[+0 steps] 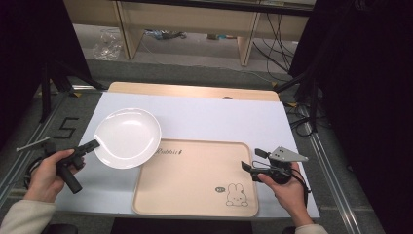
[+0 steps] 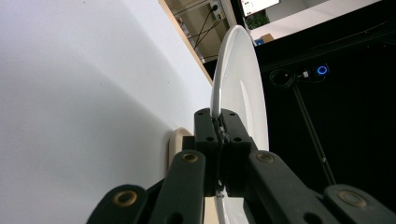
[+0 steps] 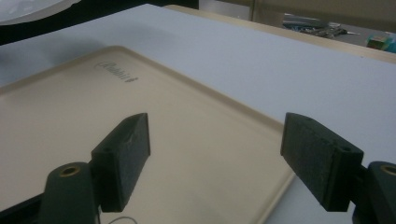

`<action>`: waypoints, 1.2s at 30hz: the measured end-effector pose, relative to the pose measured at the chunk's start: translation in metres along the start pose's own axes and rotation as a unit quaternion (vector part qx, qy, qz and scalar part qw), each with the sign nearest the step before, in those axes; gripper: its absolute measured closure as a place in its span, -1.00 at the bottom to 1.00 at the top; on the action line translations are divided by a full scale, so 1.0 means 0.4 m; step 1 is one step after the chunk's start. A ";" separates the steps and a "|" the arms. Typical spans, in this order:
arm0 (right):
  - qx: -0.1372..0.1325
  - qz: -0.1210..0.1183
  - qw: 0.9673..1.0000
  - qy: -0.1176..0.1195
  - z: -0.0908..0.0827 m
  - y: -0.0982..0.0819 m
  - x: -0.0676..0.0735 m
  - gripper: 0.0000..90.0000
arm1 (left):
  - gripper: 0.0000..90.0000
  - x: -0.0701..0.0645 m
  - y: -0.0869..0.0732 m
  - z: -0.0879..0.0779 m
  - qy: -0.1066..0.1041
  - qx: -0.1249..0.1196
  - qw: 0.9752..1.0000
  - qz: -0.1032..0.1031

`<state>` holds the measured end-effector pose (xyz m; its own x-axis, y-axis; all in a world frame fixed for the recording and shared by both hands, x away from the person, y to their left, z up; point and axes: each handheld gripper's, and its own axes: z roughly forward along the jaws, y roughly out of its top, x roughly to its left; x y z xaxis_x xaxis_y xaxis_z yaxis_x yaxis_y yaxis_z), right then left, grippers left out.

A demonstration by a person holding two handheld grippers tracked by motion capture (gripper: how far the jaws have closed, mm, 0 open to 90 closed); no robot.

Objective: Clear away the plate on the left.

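Note:
A white plate [image 1: 127,137] hangs tilted above the table's left part, its right edge over the beige tray's [image 1: 195,180] top left corner. My left gripper [image 1: 95,144] is shut on the plate's left rim; in the left gripper view the black jaws pinch the thin white rim [image 2: 215,105] edge-on. My right gripper [image 1: 252,161] hovers open over the tray's right edge. In the right gripper view its two pads [image 3: 126,156] stand wide apart above the tray [image 3: 70,121], with nothing between them. A rabbit drawing [image 1: 236,195] marks the tray's near right corner.
The white table top [image 1: 219,119] lies on a wooden board whose far edge [image 1: 195,91] shows. Black tripod legs [image 1: 53,83] stand at the left, cables [image 1: 302,122] at the right. Wooden furniture [image 1: 185,24] stands beyond the table.

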<state>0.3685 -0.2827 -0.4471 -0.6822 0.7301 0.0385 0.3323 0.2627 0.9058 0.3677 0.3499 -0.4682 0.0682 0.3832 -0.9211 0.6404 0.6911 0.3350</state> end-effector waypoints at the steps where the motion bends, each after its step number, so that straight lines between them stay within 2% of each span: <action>1: 0.001 0.000 1.000 0.000 0.000 0.000 0.000 -0.45 | 0.93 -0.001 -0.001 0.002 -0.001 -0.001 1.000 0.001; 13: -0.001 -0.002 1.000 0.000 0.000 0.000 -0.001 -0.45 | 0.93 -0.013 -0.005 0.021 -0.004 0.006 1.000 -0.002; 16: 0.001 0.002 1.000 0.002 -0.001 0.000 0.001 -0.45 | 0.93 -0.016 -0.007 0.027 -0.010 0.009 1.000 0.001; 18: -0.003 0.004 1.000 0.001 0.001 -0.001 0.002 -0.45 | 0.93 -0.018 -0.008 0.029 -0.004 0.010 1.000 0.001; 20: -0.003 0.004 1.000 0.001 0.001 -0.001 0.002 -0.45 | 0.93 -0.020 -0.009 0.032 -0.011 0.011 1.000 0.001; 23: 0.003 -0.005 1.000 -0.004 -0.004 0.001 -0.001 -0.45 | 0.93 -0.020 -0.010 0.034 -0.009 0.013 1.000 0.003; 26: 0.003 -0.004 1.000 -0.004 -0.004 0.002 0.000 -0.45 | 0.93 -0.020 -0.011 0.034 -0.004 0.013 1.000 0.001; 28: 0.004 -0.001 1.000 -0.003 -0.004 0.002 0.001 -0.45 | 0.93 -0.021 -0.012 0.037 -0.011 0.014 1.000 0.004; 31: 0.005 0.000 1.000 -0.003 -0.004 0.002 0.002 -0.45 | 0.93 -0.025 -0.014 0.039 -0.005 0.015 1.000 0.000; 35: 0.005 0.000 1.000 -0.002 -0.004 0.002 0.001 -0.45 | 0.93 -0.028 -0.015 0.045 -0.013 0.018 1.000 0.005; 36: 0.003 -0.002 1.000 -0.003 -0.003 0.002 0.000 -0.44 | 0.93 -0.029 -0.016 0.046 -0.008 0.018 1.000 0.005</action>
<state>0.3677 -0.2832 -0.4460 -0.6802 0.7323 0.0327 0.3336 0.2696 0.9033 0.3769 0.3299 -0.4632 0.0870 0.3794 -0.9211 0.6668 0.6648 0.3368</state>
